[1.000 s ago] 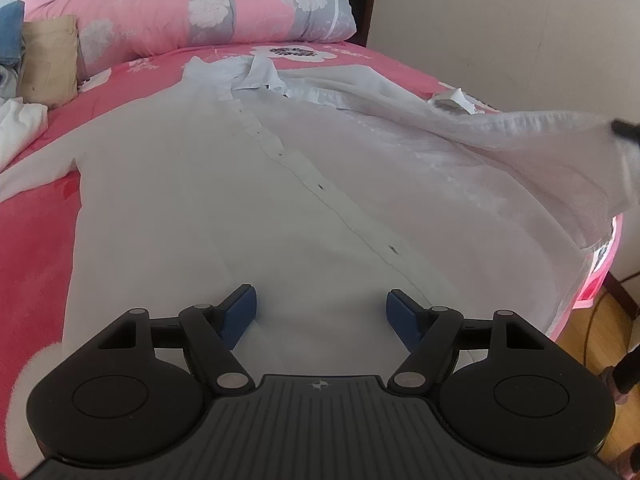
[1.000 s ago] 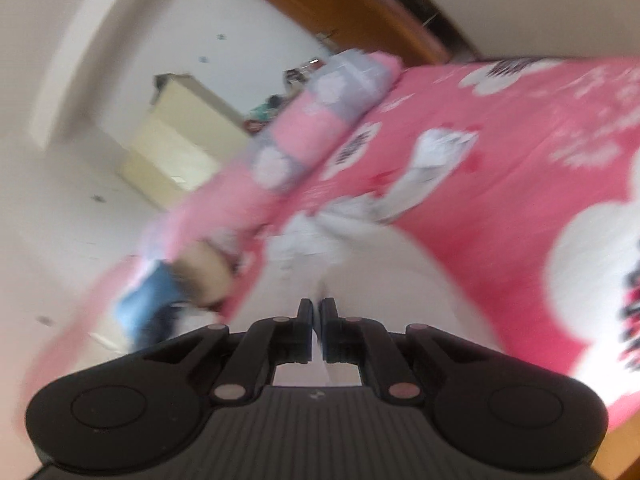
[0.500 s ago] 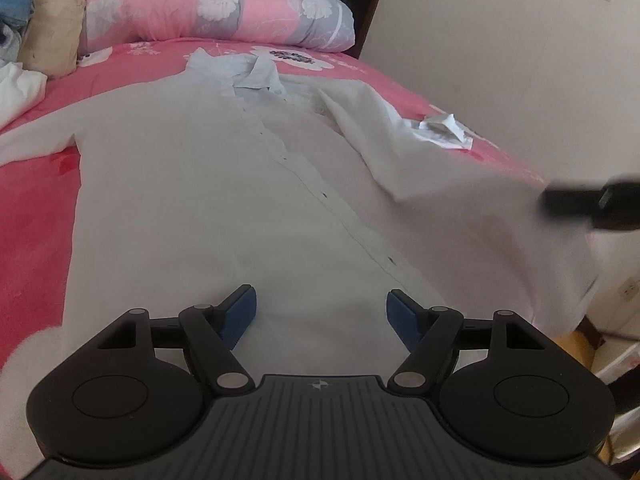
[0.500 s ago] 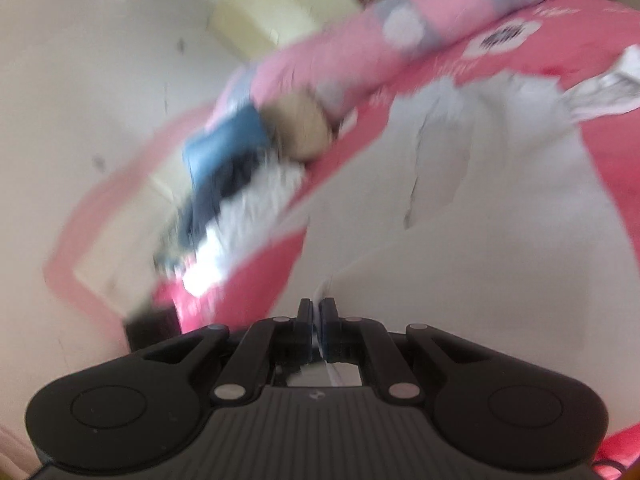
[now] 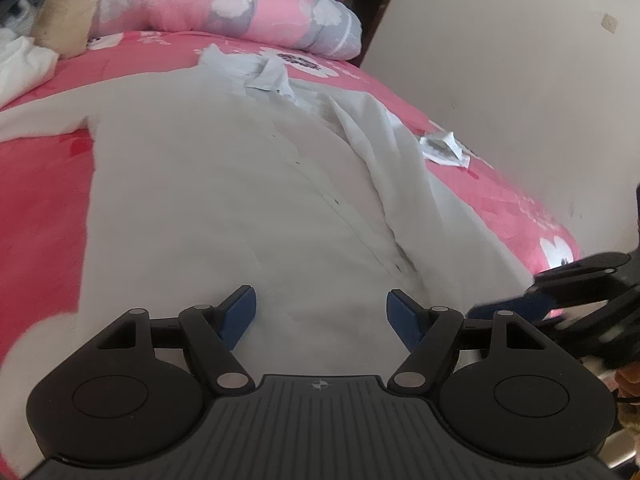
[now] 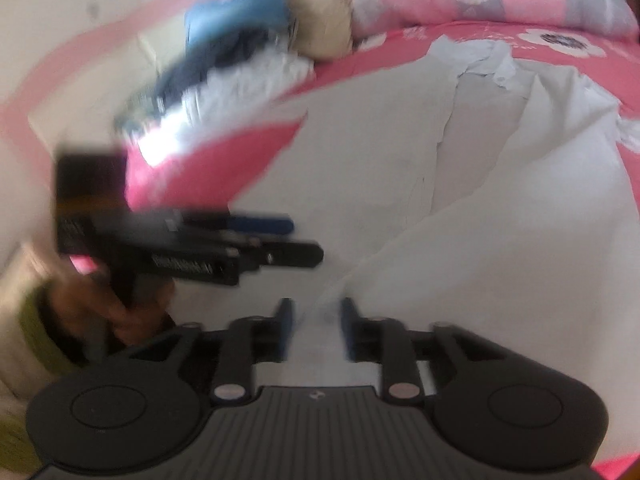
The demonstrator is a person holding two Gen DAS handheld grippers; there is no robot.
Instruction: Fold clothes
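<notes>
A white button-up shirt lies face up on the pink bed, collar at the far end. One sleeve is folded in along the shirt's right side. My left gripper hovers open over the hem with nothing between its blue pads. In the blurred right wrist view, my right gripper stands open low over the white shirt. It also shows at the right edge of the left wrist view, as the right gripper. A hand holds the left gripper.
A pink and grey bolster and a beige cushion lie at the head of the bed. A pile of blue and white clothes sits at the left. A small crumpled white piece lies near the right bed edge, by the wall.
My right gripper swung the held sleeve in over the shirt, came down beside the left gripper and opened, letting the cloth go. The left gripper stayed open by the hem.
</notes>
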